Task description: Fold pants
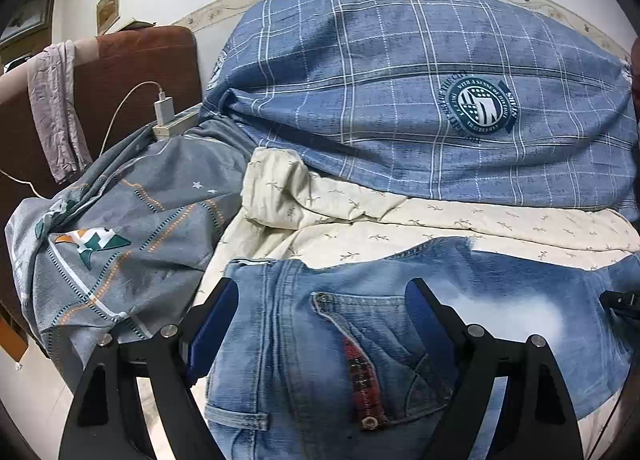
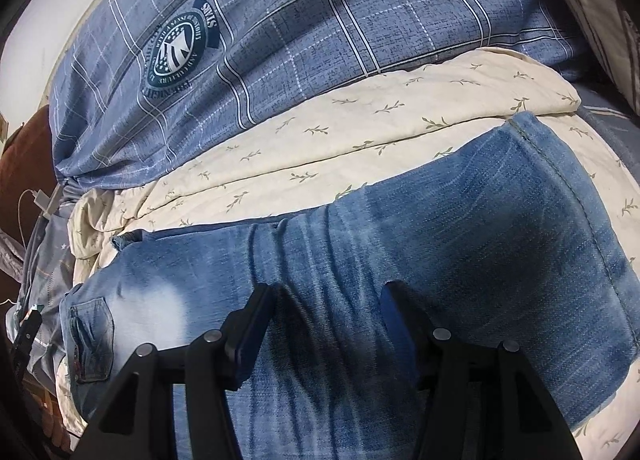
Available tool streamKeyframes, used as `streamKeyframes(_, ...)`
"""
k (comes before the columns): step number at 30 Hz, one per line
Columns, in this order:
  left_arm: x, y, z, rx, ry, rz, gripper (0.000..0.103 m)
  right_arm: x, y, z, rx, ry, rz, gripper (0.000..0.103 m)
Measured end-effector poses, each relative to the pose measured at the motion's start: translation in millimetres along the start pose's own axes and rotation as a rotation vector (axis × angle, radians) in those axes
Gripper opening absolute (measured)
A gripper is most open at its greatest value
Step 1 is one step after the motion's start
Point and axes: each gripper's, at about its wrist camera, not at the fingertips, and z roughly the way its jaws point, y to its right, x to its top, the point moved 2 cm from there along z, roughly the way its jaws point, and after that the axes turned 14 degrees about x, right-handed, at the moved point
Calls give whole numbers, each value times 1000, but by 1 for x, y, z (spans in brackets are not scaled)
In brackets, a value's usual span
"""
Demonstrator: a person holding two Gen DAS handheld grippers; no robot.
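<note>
Faded blue jeans (image 1: 304,344) lie flat across a cream leaf-print quilt (image 1: 440,220) on a bed, waist to the left. My left gripper (image 1: 320,296) hangs open and wide over the waist, with the back pocket (image 1: 384,344) and its red trim showing between the fingers. In the right wrist view the jeans (image 2: 460,220) stretch to a hem (image 2: 532,128) at the upper right. My right gripper (image 2: 326,300) stands open over the wrinkled leg cloth, its blue pads apart. A tip of the left gripper (image 2: 26,324) shows at the left edge.
A bulky blue plaid duvet (image 1: 400,80) lies behind the quilt. A grey patterned pillow (image 1: 120,240) sits to the left, with a white charger and power strip (image 1: 168,116) beyond it. A brown padded headboard (image 1: 132,68) carries a lilac cloth (image 1: 56,100).
</note>
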Motion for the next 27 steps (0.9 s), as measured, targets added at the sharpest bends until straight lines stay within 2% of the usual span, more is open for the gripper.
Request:
streamKeyframes(16, -1, -13, 4, 71, 4, -7, 87, -1, 1, -1, 12, -1, 8, 61)
streamKeyframes(27, -2, -3, 3, 72, -13, 8, 87, -3, 6, -7, 52, -13, 39, 61)
